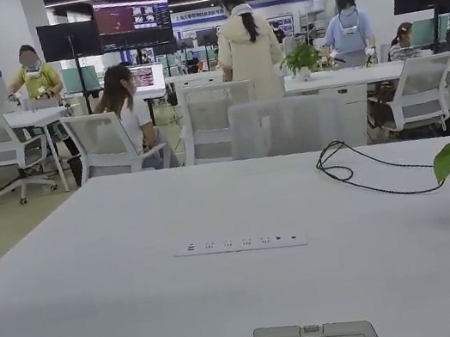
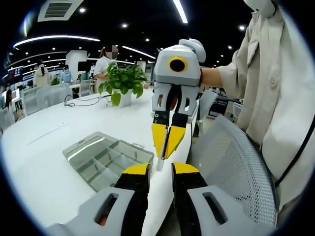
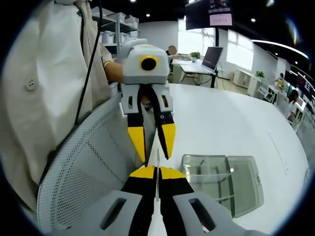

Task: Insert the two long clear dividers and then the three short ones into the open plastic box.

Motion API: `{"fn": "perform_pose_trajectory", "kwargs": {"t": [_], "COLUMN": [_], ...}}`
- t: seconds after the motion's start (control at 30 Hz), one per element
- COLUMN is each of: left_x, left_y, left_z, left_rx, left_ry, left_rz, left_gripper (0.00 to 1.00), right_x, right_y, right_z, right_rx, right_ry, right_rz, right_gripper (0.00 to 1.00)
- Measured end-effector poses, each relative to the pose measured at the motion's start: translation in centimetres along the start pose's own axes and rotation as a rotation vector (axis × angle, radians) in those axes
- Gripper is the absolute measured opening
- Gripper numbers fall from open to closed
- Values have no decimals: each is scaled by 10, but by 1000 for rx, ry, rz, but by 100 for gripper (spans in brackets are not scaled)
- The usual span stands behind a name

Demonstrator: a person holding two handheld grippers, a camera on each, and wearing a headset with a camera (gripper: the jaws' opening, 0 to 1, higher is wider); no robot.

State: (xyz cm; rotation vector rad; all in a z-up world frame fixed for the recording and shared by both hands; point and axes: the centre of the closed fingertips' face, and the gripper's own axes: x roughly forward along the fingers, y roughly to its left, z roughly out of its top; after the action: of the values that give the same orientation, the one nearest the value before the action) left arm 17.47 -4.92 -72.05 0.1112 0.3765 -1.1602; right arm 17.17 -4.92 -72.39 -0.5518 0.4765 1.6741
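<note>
In the left gripper view the open clear plastic box [image 2: 106, 160] lies on the white table [image 2: 44, 177] at left (lid flat beside it, partitions showing inside), w/ a potted plant [image 2: 123, 81] farther back. Right of the box, by the table edge, the left gripper [image 2: 160, 169] has its jaws apart and faces the right gripper [image 2: 167, 142]. The right gripper's jaws are pinched together on a thin clear divider [image 2: 160, 164], seen edge-on; long or short, can't tell. Further right: a mesh chair back [image 2: 236, 167] and the person's cream shirt [image 2: 275, 98].
</note>
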Motion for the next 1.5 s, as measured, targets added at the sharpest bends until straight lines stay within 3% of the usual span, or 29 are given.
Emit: {"fn": "perform_pose_trajectory", "kwargs": {"t": [0.3,0.4,0.6,1.13,1.5], "left_x": [-2,-3,-4,-5,-1], "left_y": [17,21,30,45,48], "left_z": [4,4,5,-1,-5], "left_rx": [-36,-43,-59,-99,-113], "left_ry": [-44,-54,-76,-84,-79], "left_rz": [91,110,156,238,263], "left_gripper": [32,35,45,56,59], "right_x": [-6,-9,-12,-10,-10], "right_y": [-23,-35,-50,-83,-95], "right_z": [2,0,-9,-37,-50], "right_rx": [29,27,46,143,174], "right_ry": [-22,-16,-5,38,59], "right_rz": [-99,-147,-192,-290,-319], "right_gripper": [2,2,2,2,2]}}
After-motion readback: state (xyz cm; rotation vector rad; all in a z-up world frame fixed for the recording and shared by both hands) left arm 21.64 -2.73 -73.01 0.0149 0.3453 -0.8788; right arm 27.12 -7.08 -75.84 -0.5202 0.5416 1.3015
